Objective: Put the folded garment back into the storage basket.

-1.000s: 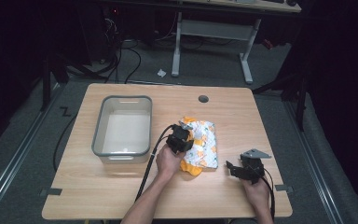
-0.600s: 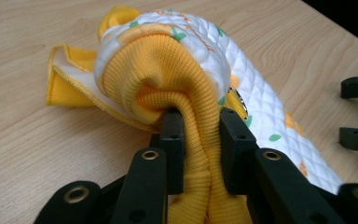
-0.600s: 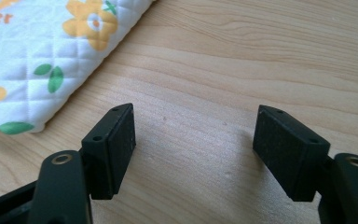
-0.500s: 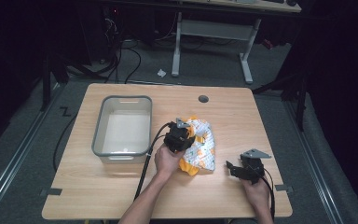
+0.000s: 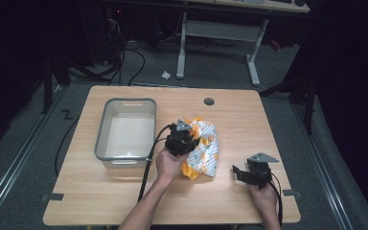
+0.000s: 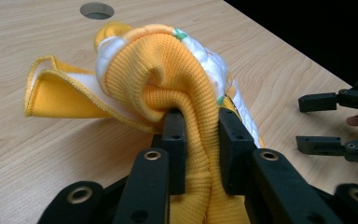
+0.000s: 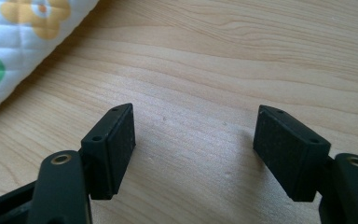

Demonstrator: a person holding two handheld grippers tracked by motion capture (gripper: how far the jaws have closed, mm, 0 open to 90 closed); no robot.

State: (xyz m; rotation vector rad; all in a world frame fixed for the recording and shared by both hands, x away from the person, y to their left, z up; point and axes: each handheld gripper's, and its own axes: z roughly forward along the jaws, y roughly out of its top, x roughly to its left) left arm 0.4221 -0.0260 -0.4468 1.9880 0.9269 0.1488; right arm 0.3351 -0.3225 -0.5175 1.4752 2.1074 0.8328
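Yellow knit cloth (image 6: 168, 60) is soft, light, floppy; L claw (image 6: 198, 135) pinching a bunched fold mid-worktop (image 5: 278, 129). R claw (image 7: 193, 144) spread, empty, near right. Grab thick folds, thin edges slip imo.

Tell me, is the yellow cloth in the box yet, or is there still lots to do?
Not yet. The grab looks done: the left tool is shut on a fold of the yellow cloth. The cloth is bunched up, with part of it on the table beside the grey bin, which looks empty. The right tool is open above bare wood. If the cloth is meant for the bin, carrying it over and letting go are left.
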